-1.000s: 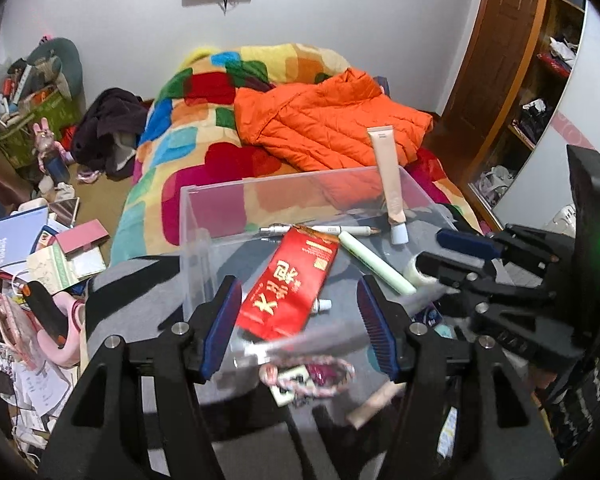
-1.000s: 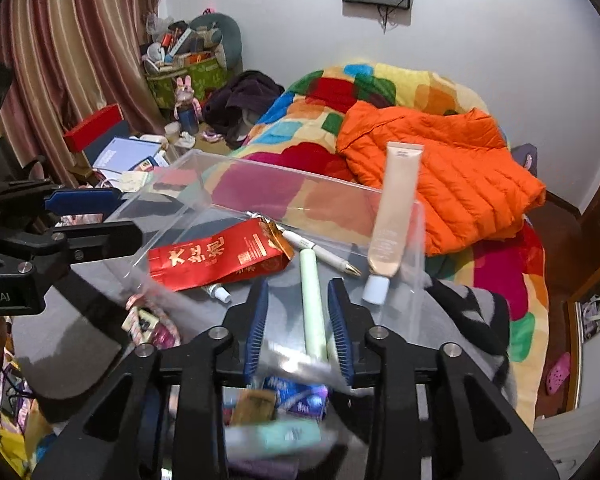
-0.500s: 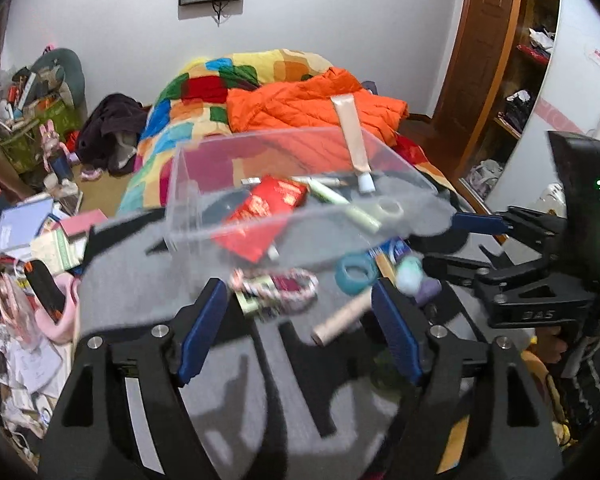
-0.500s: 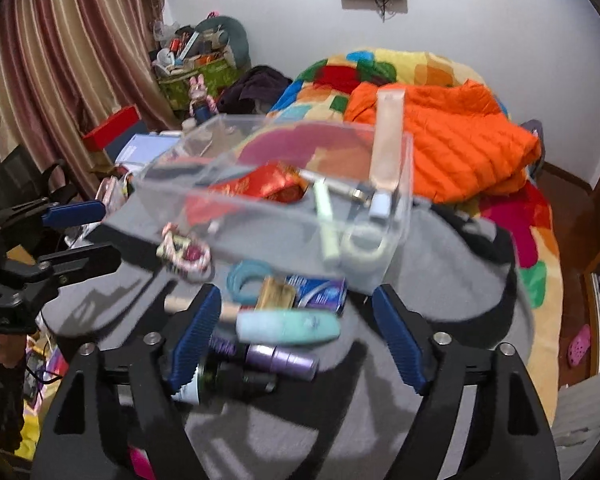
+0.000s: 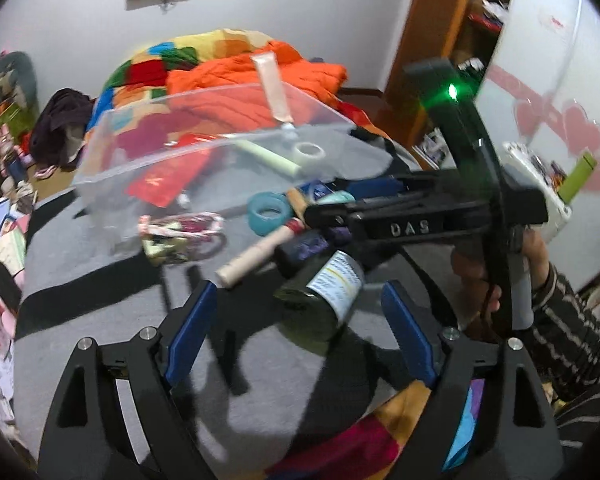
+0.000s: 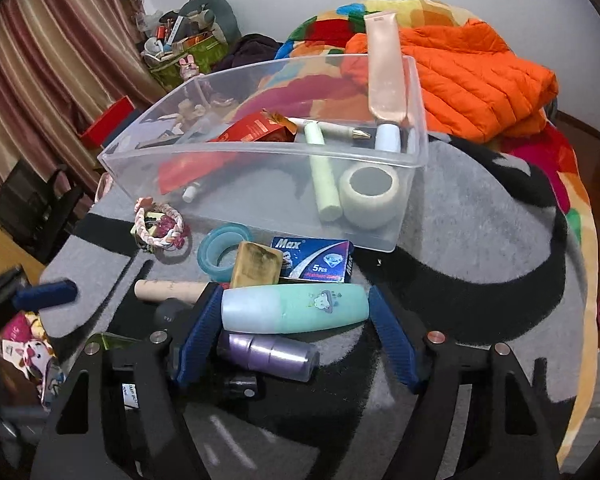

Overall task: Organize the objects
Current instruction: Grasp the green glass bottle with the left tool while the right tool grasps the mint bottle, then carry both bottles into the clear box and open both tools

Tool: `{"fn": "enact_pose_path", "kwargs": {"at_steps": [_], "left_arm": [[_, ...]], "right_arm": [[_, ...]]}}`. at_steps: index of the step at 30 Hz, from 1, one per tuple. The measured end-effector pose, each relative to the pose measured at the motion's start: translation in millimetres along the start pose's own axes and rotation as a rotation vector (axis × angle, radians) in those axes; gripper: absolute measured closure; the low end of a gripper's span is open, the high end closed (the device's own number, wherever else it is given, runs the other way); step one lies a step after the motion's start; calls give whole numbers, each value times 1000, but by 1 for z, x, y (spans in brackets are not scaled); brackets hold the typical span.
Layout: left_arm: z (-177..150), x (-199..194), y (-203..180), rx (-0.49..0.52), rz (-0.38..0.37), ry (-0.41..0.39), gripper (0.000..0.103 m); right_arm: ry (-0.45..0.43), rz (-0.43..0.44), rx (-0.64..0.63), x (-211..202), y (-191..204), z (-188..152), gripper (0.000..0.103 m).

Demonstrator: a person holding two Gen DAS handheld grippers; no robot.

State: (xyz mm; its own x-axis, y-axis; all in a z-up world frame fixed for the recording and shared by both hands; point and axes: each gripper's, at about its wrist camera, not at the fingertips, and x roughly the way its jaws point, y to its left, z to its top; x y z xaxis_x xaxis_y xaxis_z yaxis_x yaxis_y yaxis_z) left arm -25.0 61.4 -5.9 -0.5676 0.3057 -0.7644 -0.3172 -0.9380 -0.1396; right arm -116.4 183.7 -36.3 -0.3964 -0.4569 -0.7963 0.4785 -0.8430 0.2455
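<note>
Right claw (image 6: pixel 294 338) closing around mint bottle (image 6: pixel 296 309), pads not yet pressing. Left claw (image 5: pixel 296 332) opening, empty, over dark bottle (image 5: pixel 324 296). Both bottles outside clear bin (image 6: pixel 260 168), likely bound there.

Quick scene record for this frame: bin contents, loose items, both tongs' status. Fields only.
bin: clear plastic bin on a grey and black rug
in bin: red packet, pale green stick, white tape roll, pen, pink tube leaning on the far wall
loose in front: teal tape ring, Max box, mint bottle, purple bottle, braided bracelet
right tongs: closing, mint bottle between, pads not pressing
left tongs: opening, dark labelled bottle ahead, nothing gripped
</note>
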Motion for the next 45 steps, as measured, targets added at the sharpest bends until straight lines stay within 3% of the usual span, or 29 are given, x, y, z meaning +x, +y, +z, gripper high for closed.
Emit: {"fn": "enact_pose_path", "kwargs": {"at_steps": [6,13,19,28,45], "left_arm": [[-2,25,-6,-5,-2,28,20],[-5,30,-1,-49,-27,13,46],[-9,17,-6,-40,-40,-24,54],[-9,-21,1,-59,-23,-102,60],[36,-79,44,-119,122,-300,61]], "right_arm": [[-30,-51,-5,-13,-2,-6,32],[-72,-86,32,-36,-18,-14,32],[-105,-89,41,-52,-19,-19,32],[-157,-75,29,-72,-9,-20,32],[-257,-62,-16,-89,21,11,32]]}}
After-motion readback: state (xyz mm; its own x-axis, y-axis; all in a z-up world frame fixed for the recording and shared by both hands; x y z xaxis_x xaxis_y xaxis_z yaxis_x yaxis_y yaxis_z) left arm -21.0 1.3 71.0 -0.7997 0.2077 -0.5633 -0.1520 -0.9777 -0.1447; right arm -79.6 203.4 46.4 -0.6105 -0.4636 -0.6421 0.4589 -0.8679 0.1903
